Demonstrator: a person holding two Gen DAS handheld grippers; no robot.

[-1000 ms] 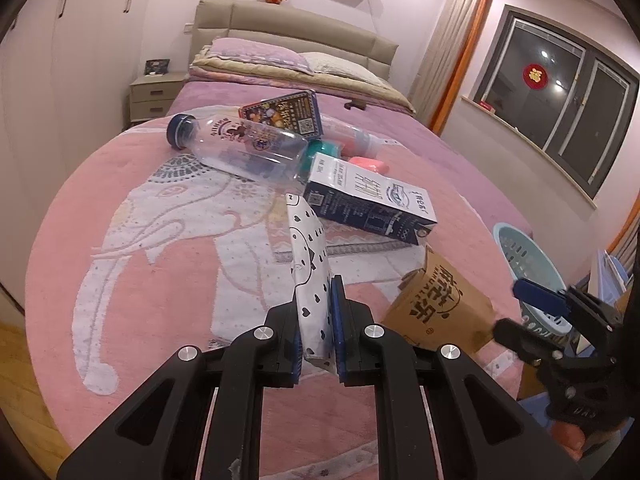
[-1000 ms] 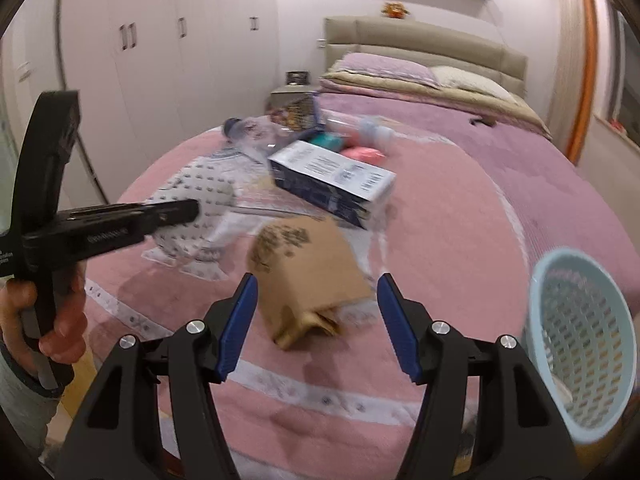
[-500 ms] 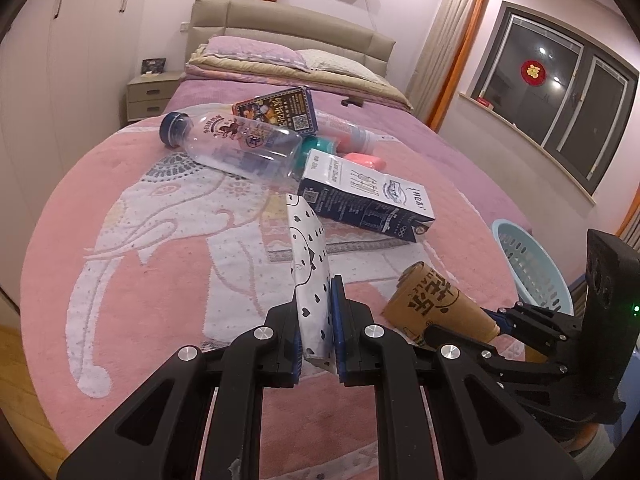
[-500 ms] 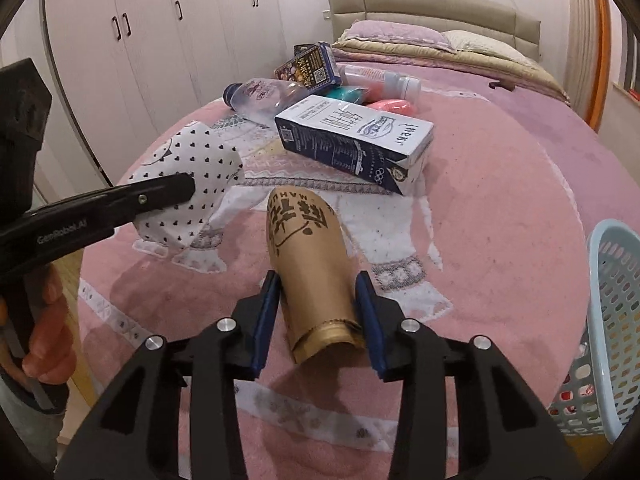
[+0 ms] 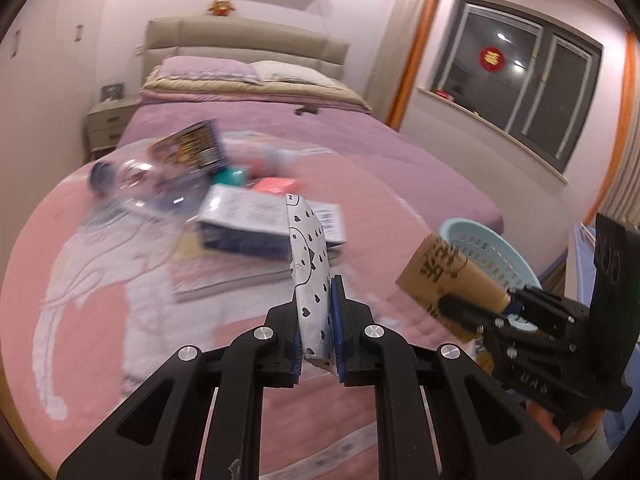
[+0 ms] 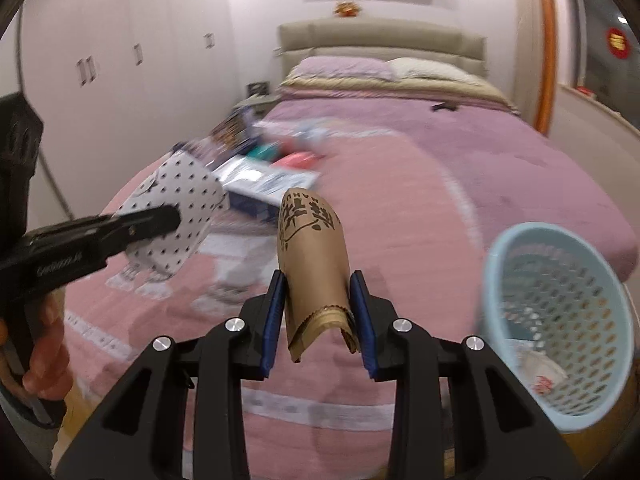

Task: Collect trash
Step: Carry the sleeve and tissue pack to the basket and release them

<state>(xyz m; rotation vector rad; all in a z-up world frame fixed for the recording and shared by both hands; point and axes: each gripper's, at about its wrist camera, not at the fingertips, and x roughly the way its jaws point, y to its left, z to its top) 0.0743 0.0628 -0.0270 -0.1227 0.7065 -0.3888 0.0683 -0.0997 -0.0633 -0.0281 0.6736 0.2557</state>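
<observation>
The left gripper [image 5: 316, 322] has its jaws pinched tight on a flattened white paper bag printed with small black hearts [image 5: 309, 264], which stands on edge between the blue pads and rises above them. The right gripper [image 6: 319, 320] has just been closing its jaws, and they now press on the narrow end of a squashed brown paper cup with dark lettering [image 6: 312, 256] — its wide mouth points away from the camera, and in the left wrist view the cup is lifted off the bed cover. In the right wrist view the left gripper comes in from the left edge with the heart-print bag [image 6: 176, 212] in its tip, and a person's hand [image 6: 44, 356] grips its handle.

A pale blue perforated wastebasket [image 6: 556, 300] stands beside the bed on the right, near the brown cup, with some light-coloured scraps lying at its bottom. On the bed, on a pink cover with a white elephant pattern [image 5: 112, 288], more rubbish lies blurred — a white and dark blue carton [image 5: 248, 224] on its side, a clear plastic bottle with a blue cap [image 5: 136, 184], a dark printed box [image 5: 188, 150] propped behind the bottle, and teal and coral-pink items whose kind I cannot tell. Pillows rest against the beige headboard [image 5: 240, 38] at the far end.
</observation>
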